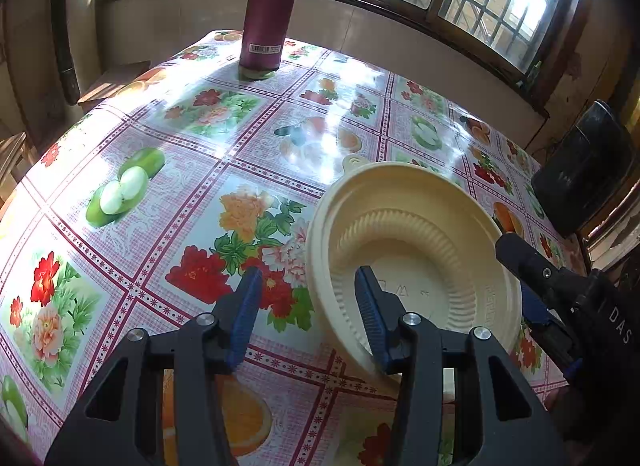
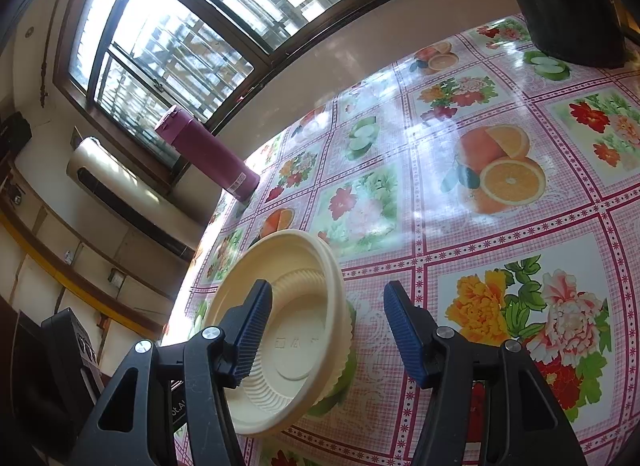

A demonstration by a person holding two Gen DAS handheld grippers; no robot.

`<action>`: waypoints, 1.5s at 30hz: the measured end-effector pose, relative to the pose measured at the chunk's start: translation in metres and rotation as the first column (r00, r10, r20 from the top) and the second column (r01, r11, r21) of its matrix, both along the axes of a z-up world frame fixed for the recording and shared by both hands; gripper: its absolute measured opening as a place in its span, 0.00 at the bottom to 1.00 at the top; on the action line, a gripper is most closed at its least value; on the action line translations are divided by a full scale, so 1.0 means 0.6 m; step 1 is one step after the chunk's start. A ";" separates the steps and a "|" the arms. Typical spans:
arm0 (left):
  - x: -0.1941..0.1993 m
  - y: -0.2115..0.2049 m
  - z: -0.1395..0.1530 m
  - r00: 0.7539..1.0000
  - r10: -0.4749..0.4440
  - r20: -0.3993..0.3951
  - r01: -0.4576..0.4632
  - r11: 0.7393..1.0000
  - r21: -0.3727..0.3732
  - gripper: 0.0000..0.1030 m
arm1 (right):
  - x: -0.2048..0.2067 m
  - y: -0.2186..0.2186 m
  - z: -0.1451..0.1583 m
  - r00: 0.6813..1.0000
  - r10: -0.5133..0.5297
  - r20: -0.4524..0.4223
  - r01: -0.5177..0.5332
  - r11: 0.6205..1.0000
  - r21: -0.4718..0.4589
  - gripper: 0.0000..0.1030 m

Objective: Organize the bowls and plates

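A: Bowl (image 1: 416, 250): a stack of cream ribbed ones is seen on the flowered counter (image 1: 192, 169), between the left gripper (image 1: 308, 306) and the right gripper (image 2: 328, 326).

B: How might it be handled?

A: It is judged light, thin and flexible, likely slippery. The rim should be pinched. Both jaws are spread, with nothing gripped.

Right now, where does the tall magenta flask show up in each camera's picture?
Left wrist view: tall magenta flask stands top centre, at the table's far edge.
Right wrist view: flask leans at centre left, below the window.
Shared landmark: cream ribbed plastic bowl.
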State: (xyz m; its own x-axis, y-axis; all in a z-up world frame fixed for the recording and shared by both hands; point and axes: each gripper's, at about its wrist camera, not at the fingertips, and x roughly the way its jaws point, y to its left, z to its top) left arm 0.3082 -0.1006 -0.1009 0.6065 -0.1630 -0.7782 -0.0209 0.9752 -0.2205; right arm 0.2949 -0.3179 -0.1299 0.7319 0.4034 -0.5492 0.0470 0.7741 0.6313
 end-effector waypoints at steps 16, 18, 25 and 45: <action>0.000 -0.001 -0.001 1.000 0.009 0.000 -0.009 1.000 0.013 0.45 | -0.001 0.003 -0.002 1.000 -0.003 -0.004 0.003 1.000 0.006 0.60; 0.001 0.000 -0.001 1.000 0.011 -0.003 -0.011 1.000 0.013 0.45 | -0.001 0.003 -0.003 1.000 -0.003 -0.005 0.003 1.000 0.012 0.60; -0.001 0.007 0.005 0.999 0.032 0.007 -0.032 0.999 0.009 0.56 | -0.003 0.005 0.002 1.000 0.008 0.019 -0.009 1.000 0.030 0.60; -0.001 0.009 0.001 0.999 0.037 -0.010 -0.037 0.999 0.003 0.56 | -0.007 0.004 0.005 0.999 -0.028 0.024 0.029 0.999 -0.027 0.50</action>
State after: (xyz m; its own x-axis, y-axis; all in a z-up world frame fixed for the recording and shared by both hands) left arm 0.3074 -0.0952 -0.1003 0.6042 -0.1382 -0.7848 -0.0595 0.9743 -0.2174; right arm 0.2904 -0.3155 -0.1270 0.7559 0.3674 -0.5419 0.0543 0.7897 0.6111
